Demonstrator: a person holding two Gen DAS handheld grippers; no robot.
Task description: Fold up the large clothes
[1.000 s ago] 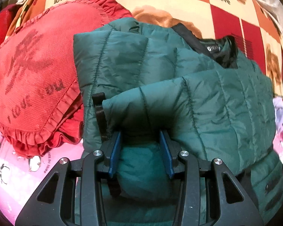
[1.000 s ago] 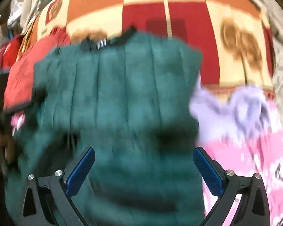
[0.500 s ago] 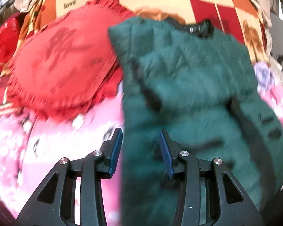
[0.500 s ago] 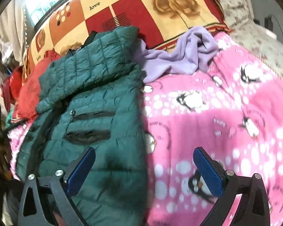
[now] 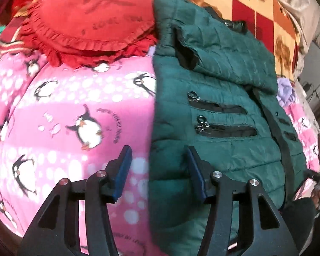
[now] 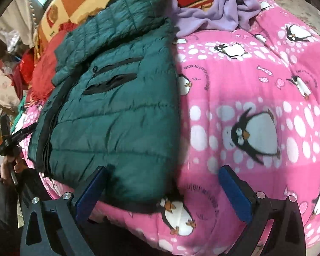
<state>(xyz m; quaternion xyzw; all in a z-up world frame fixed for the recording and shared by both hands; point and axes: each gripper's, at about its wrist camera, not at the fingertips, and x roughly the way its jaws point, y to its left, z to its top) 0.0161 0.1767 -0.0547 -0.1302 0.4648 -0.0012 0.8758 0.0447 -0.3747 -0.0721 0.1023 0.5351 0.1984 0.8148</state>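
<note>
A dark green puffer jacket [image 5: 219, 140] lies front-up on the pink penguin blanket [image 5: 64, 106], with a sleeve folded across its chest above two zipped pockets. My left gripper [image 5: 160, 170] hovers over the jacket's lower left edge. Its jaws are opening, and the jacket's edge lies between them without being pinched. In the right wrist view the jacket [image 6: 117, 111] fills the left half. My right gripper [image 6: 163, 192] stands wide open over the jacket's lower right corner, and its pads do not press on it. A hand holds the left gripper [image 6: 10, 140] at the far left.
A red frilled cushion [image 5: 91, 21] lies beside the jacket's upper left. A lilac garment [image 6: 219, 10] is crumpled by the jacket's upper right. An orange and red checked cover [image 5: 266, 10] lies behind. The pink blanket [image 6: 256, 85] stretches to the right.
The left gripper has let go of the folded sleeve, drawn back to the jacket's lower left edge, and widened. The right gripper, open throughout, has pulled back to the lower right corner.
</note>
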